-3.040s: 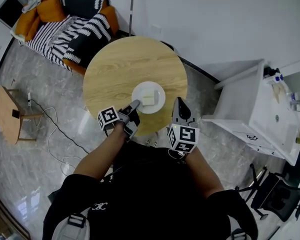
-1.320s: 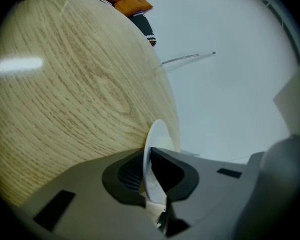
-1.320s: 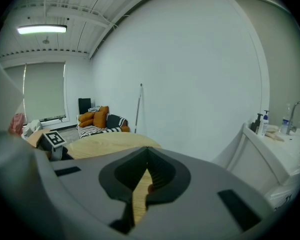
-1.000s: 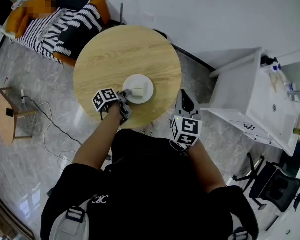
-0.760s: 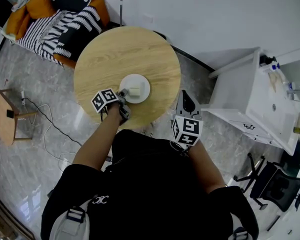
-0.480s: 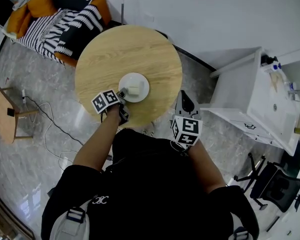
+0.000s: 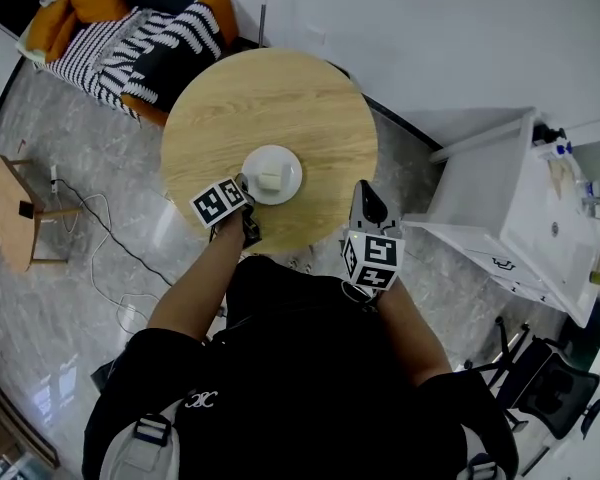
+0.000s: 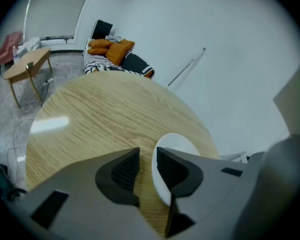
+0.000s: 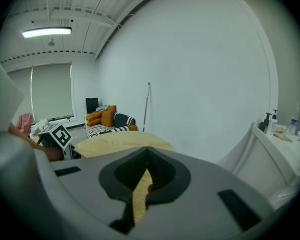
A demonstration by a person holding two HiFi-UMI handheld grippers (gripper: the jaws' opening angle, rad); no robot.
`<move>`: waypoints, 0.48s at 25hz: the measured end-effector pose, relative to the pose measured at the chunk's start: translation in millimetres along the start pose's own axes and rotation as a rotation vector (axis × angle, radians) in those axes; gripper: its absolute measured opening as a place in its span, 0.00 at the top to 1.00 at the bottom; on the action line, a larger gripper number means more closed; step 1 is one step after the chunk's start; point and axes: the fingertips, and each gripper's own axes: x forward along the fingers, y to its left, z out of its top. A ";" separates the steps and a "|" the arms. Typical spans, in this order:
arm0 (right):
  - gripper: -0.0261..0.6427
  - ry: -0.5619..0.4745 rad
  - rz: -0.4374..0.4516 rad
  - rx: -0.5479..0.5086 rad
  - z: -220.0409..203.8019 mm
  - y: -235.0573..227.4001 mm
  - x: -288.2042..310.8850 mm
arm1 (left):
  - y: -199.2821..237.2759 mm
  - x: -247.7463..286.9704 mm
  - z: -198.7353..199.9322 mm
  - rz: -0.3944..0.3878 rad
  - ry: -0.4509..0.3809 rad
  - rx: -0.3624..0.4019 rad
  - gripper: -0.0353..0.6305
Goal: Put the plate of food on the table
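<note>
Plate [image 7: 272, 174] with pale food block [image 7: 271, 179]: resting on the round desk [image 7: 270, 98], near its centre. Left gripper [image 7: 242, 182]: pinching the plate's rim earlier, now narrowly parted and empty beside that rim. Right gripper [image 7: 366, 194]: pressed together, at the desk's edge. In the left gripper view, one jaw hides half the plate.

The white plate [image 8: 177, 142] is sitting half out of sight in the left gripper view. The left gripper's [image 8: 146, 159] right-hand jaw is covering its near side, and the food isn't showing there at all. From the head view the food [image 7: 272, 179] is reading only as a pale block, too small to name. The striped sofa [image 7: 150, 38] is running off the top edge and the wooden side table [image 7: 5, 208] off the left. In the right gripper view, the right gripper [image 9: 146, 151] is blocking most of the round table [image 9: 121, 143].
</note>
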 end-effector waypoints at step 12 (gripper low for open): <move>0.95 -0.012 0.093 -0.013 14.8 33.1 25.2 | -25.0 -29.0 3.2 -0.150 0.036 0.229 0.94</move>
